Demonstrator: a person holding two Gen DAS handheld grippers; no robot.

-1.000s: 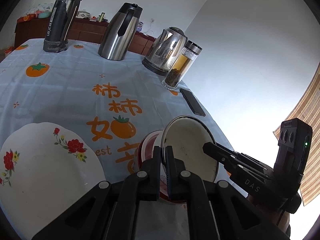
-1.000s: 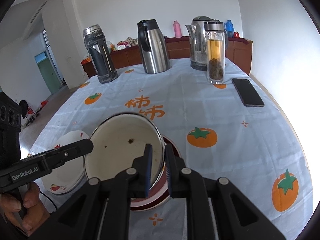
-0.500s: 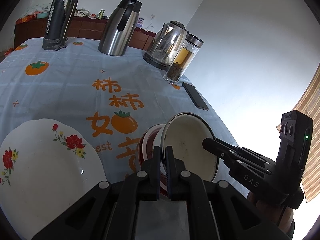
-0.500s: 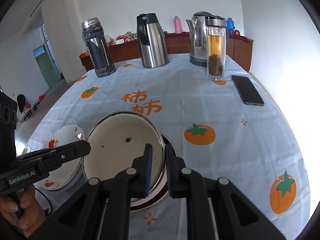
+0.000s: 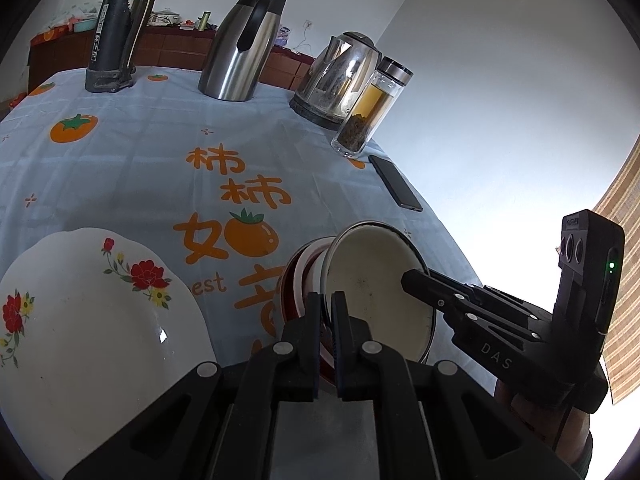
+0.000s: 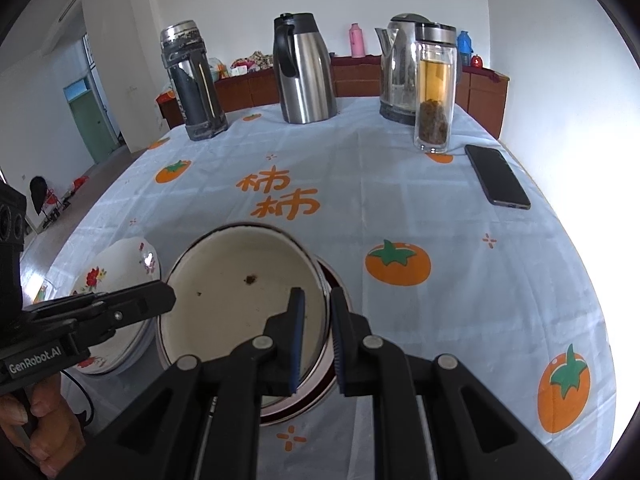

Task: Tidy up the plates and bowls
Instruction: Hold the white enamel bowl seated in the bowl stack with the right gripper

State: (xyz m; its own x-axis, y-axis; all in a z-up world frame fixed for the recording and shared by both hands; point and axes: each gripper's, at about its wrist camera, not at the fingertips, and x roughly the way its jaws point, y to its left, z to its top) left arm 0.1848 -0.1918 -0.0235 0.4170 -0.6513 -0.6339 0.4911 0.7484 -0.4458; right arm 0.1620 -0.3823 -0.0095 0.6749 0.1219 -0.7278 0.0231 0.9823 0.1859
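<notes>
Both grippers hold the same cream bowl point(image 6: 240, 300), one on each side. The left gripper point(image 5: 327, 312) has its fingers point(image 5: 312, 316) pinched tight on the bowl's near rim in its own view. The right gripper point(image 6: 317, 320) has its fingers point(image 6: 296, 320) clamped on the rim of the other side, one finger inside the bowl and one outside.

The cream bowl has a dark rim and small brown specks inside. It is tilted and sits over a red and white bowl point(image 6: 332, 376), which is on the tabletop point(image 6: 400, 184). Whether the two bowls touch is hard to tell.

A white plate with red flowers point(image 5: 92, 312) lies just beside the bowls. A black phone point(image 6: 496, 176) lies near the far edge, well apart from the bowls.
</notes>
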